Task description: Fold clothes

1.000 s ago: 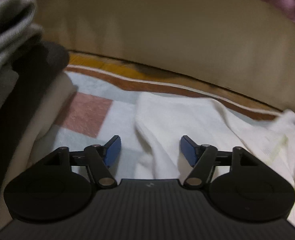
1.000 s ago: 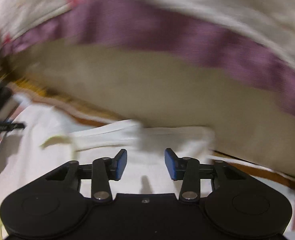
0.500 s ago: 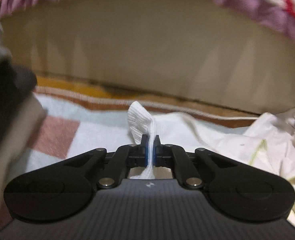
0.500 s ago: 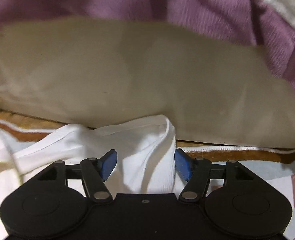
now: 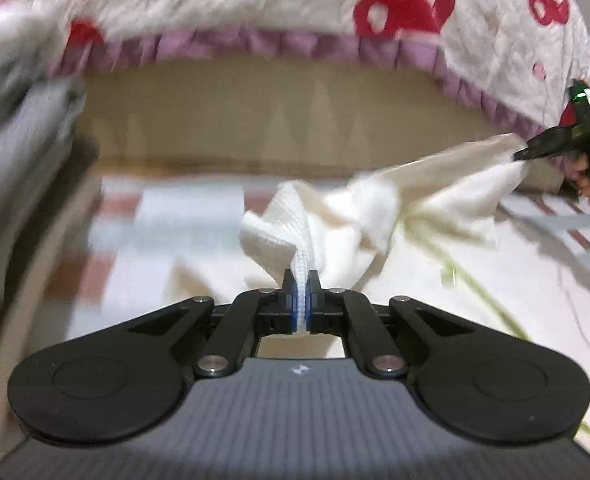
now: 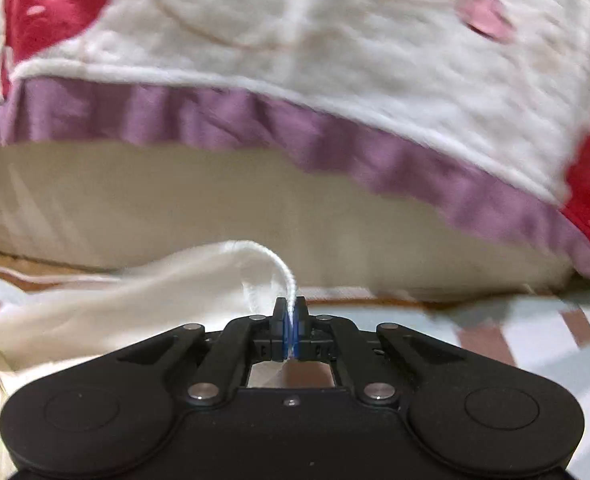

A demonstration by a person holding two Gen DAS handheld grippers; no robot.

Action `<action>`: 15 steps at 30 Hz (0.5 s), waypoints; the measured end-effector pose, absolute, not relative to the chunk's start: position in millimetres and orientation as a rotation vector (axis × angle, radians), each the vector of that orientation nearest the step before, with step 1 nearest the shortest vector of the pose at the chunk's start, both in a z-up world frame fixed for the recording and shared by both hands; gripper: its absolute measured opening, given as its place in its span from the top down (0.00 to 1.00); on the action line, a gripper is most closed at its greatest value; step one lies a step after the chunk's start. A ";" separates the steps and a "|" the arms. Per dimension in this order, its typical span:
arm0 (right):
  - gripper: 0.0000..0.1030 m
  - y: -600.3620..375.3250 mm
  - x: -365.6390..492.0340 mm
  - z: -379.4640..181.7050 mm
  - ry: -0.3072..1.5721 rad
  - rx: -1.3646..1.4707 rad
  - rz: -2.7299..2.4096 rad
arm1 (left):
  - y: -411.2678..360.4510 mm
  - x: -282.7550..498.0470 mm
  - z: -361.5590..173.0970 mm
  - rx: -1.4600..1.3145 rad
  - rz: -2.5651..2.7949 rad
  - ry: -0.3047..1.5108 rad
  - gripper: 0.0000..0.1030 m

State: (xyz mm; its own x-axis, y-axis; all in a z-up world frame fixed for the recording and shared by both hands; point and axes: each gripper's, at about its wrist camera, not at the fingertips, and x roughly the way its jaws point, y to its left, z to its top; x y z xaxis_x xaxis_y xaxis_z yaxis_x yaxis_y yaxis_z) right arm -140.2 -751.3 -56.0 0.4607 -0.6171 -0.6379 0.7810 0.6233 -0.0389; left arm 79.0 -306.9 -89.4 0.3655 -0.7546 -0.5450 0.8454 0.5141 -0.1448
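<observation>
Since a second ago both tools have closed and risen: the left tool (image 5: 302, 298) now pinches a ribbed edge of the white garment (image 5: 359, 216) between its blue pads, and the right tool (image 6: 290, 322), open half a second ago, is clamped on another edge of the same cloth (image 6: 143, 292). In the left wrist view the right tool (image 5: 551, 148) appears at far right with the garment stretched toward it — the cloth hangs between the two, its lower part trailing onto the checked blanket (image 5: 183, 216) beneath. Behind stand a beige cushion (image 6: 175, 200) and a quilt with purple trim (image 6: 255, 116); grey and dark clothes (image 5: 19, 152) lie blurred at left.

Step in hand, as judged: lifting the garment by two points to spread it before the first fold. The next move likely calls for drawing the tools apart until the edge is taut, then laying the cloth flat — without slipping off the thin hem.

No container is visible.
</observation>
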 end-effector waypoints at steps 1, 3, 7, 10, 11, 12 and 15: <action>0.98 -751.6 -150.8 -60.8 0.675 0.296 -0.891 | -299.7 73.0 -94.7 0.178 -1.029 0.635 0.97; 0.98 -753.7 -169.5 -74.0 0.704 0.348 -0.943 | -291.2 74.6 -104.2 0.208 -0.996 0.713 0.97; 0.98 -758.4 -188.6 -96.3 0.743 0.417 -0.980 | -270.5 81.9 -110.8 0.149 -1.009 0.820 0.94; 0.98 -757.5 -185.4 -101.4 0.752 0.410 -0.957 | -260.0 86.1 -96.8 0.095 -1.044 0.746 0.93; 0.98 -757.2 -184.3 -100.3 0.752 0.401 -0.960 | -257.9 86.8 -91.3 0.090 -1.055 0.703 0.90; 0.98 -756.9 -183.2 -99.2 0.752 0.392 -0.962 | -256.9 87.1 -87.9 0.093 -1.059 0.661 0.81; 0.98 -756.2 -180.0 -95.8 0.754 0.365 -0.971 | -256.2 91.6 -87.7 0.042 -1.073 0.623 0.60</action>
State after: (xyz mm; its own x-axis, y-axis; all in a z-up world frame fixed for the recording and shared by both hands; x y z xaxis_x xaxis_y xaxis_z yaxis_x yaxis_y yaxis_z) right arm -180.0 -756.2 -95.8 0.3428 -0.6061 -0.7177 0.8454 0.5321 -0.0455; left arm 91.6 -256.2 -87.7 0.3245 -0.8063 -0.4946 0.8290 0.4942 -0.2617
